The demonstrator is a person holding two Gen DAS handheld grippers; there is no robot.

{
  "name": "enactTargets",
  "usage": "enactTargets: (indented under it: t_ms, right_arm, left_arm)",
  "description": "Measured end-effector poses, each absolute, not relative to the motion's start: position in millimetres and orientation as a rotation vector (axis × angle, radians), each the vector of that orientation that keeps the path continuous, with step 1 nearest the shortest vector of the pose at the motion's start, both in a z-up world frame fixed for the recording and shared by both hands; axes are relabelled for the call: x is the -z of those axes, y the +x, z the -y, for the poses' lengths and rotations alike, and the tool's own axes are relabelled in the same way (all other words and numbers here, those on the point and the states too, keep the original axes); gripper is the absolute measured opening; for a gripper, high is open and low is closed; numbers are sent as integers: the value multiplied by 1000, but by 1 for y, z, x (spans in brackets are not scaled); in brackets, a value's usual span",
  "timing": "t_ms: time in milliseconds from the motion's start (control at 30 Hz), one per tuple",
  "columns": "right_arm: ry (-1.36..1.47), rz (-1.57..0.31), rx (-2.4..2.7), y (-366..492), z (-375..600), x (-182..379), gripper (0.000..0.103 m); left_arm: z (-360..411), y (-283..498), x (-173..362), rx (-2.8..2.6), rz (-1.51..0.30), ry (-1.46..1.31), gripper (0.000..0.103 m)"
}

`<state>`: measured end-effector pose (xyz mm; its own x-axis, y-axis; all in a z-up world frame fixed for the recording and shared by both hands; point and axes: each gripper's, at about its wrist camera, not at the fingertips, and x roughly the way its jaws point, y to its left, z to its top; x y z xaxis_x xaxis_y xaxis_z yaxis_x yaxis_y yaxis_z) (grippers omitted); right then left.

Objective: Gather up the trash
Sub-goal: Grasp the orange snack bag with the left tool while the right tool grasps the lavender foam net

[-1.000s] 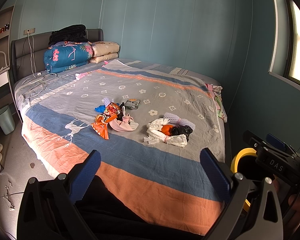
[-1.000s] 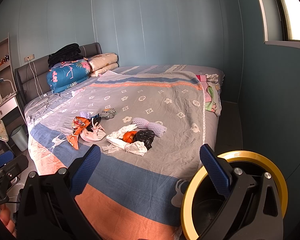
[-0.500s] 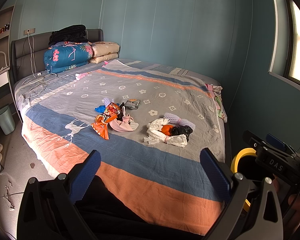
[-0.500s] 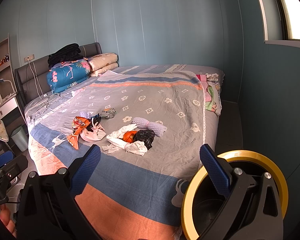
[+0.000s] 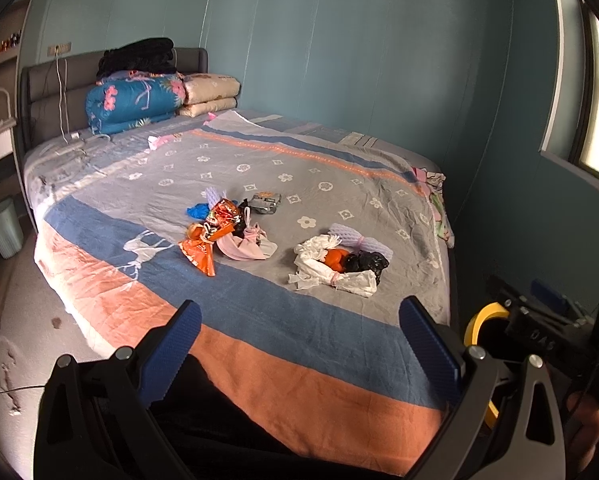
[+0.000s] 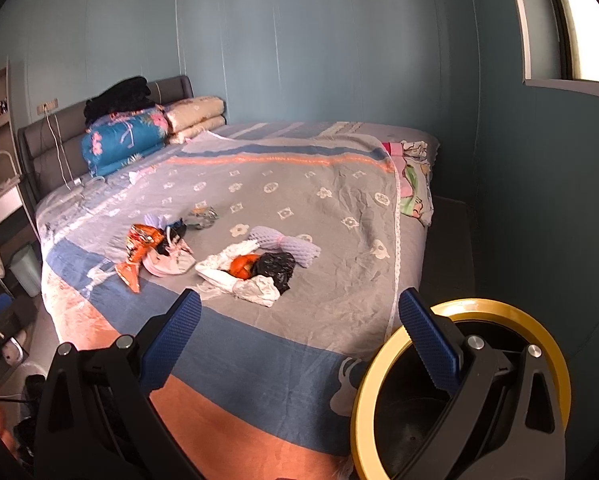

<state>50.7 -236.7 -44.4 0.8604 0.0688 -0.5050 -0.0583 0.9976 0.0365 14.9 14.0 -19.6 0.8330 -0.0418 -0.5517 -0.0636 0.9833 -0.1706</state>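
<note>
Trash lies in two heaps on the bed's patterned cover. The left heap holds an orange snack wrapper, a pink bag, a blue scrap and a grey packet. The right heap holds white crumpled paper, an orange piece, a black bag and white foam netting. Both heaps show in the right wrist view: wrapper, paper. A yellow-rimmed black bin stands at the bed's near right corner. My left gripper and right gripper are open and empty, short of the bed.
Folded blue quilt, beige pillows and black clothes are stacked at the headboard. A pale bin stands on the floor at left. Teal walls close in on the far side and right. Charging cables lie near the headboard.
Both grippers have shifted slightly toward the bed and to the right; the trash heaps sit a little closer in view. Nothing was grasped.
</note>
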Motion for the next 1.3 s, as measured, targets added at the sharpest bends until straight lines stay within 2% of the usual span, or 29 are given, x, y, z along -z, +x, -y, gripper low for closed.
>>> enactTargets:
  t_ms: [333,667,1000,1300]
  right_arm:
    - [-26,-685,-227,138,209,47,95]
    - [-250,-733,-310,245,168,65,95]
    - [-300,-905,-255,378,169,113,95]
    - [-382,-1008,-341,419,159,152,95]
  left_arm:
    - [-69,63,29,-28,-637,-191,96]
    - [-121,144,47,-62,-666,-163,96]
    - [-151,237,100,-80,-815,-148,96]
    - [-165,294,142,-74,-881,-126,96]
